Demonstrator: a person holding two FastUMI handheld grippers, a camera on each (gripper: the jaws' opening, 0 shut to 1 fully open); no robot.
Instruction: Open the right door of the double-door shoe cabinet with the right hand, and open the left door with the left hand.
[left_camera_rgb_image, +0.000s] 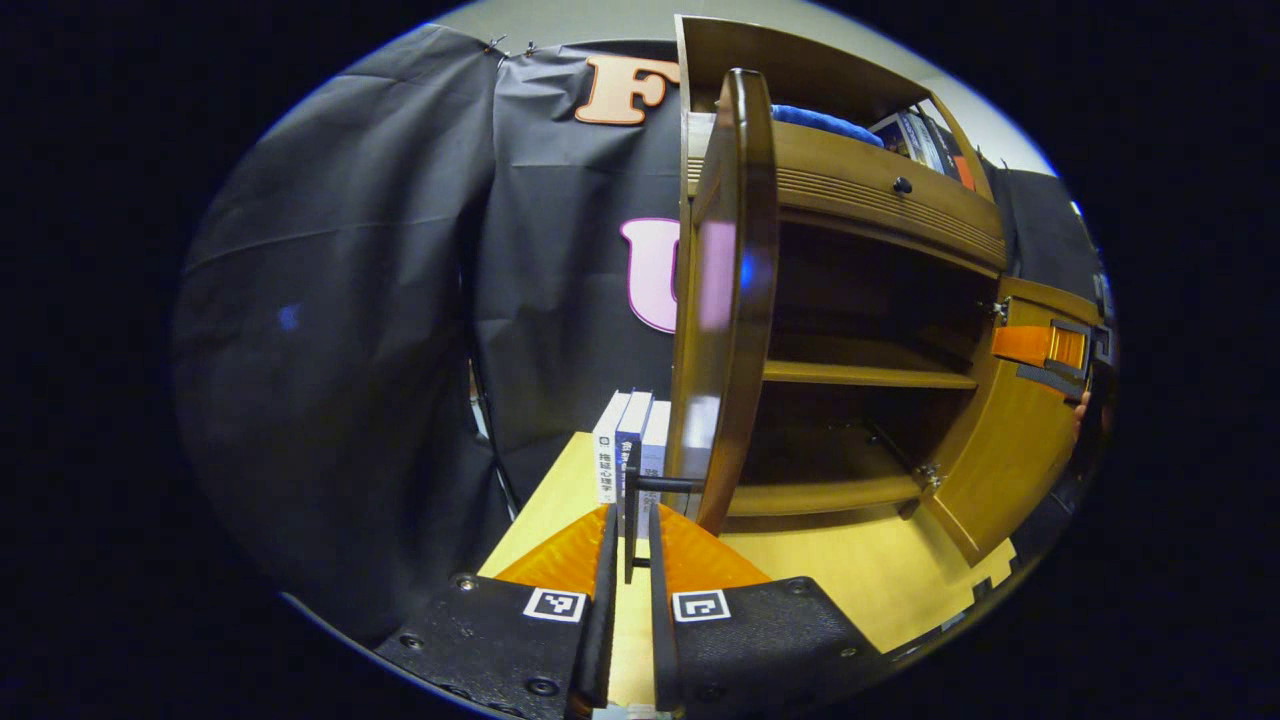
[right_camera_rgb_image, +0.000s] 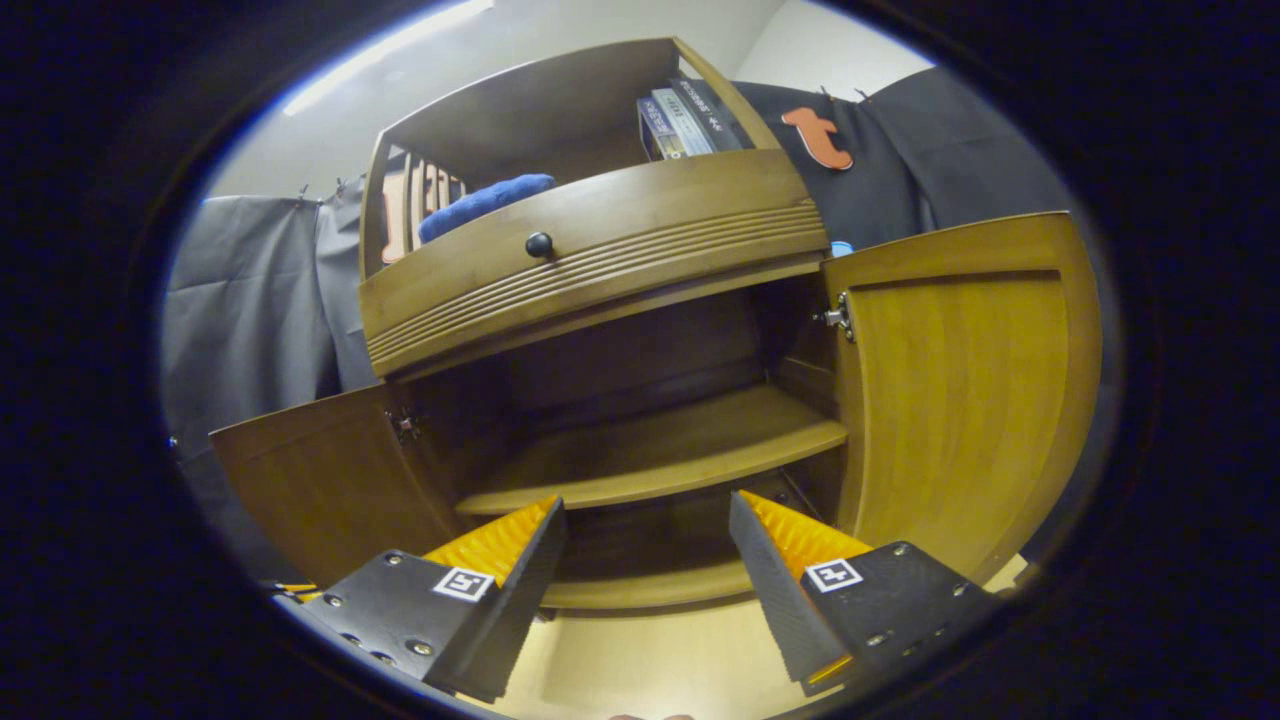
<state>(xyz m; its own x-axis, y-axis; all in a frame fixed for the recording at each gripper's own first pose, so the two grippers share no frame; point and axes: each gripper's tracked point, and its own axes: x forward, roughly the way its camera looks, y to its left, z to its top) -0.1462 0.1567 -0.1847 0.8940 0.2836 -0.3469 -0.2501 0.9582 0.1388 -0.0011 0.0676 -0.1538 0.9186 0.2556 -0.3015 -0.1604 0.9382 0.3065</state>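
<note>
The wooden shoe cabinet (right_camera_rgb_image: 600, 250) stands with both lower doors swung out. Seen edge-on in the left gripper view, the left door (left_camera_rgb_image: 725, 300) rises just ahead of my left gripper (left_camera_rgb_image: 632, 515). That gripper is shut on the door's thin black handle (left_camera_rgb_image: 630, 540). In the right gripper view the right door (right_camera_rgb_image: 960, 400) stands wide at the right and the left door (right_camera_rgb_image: 320, 480) at the lower left. My right gripper (right_camera_rgb_image: 648, 510) is open and holds nothing, facing the bare inner shelves (right_camera_rgb_image: 660, 450). The left gripper view also shows the right gripper (left_camera_rgb_image: 1040, 347) by the right door (left_camera_rgb_image: 1010, 450).
A drawer with a black knob (right_camera_rgb_image: 539, 244) sits above the doors, and a blue cloth (right_camera_rgb_image: 485, 205) and books (right_camera_rgb_image: 680, 120) lie in the open top. Upright books (left_camera_rgb_image: 630, 440) stand on the pale wooden table (left_camera_rgb_image: 880, 580), left of the cabinet.
</note>
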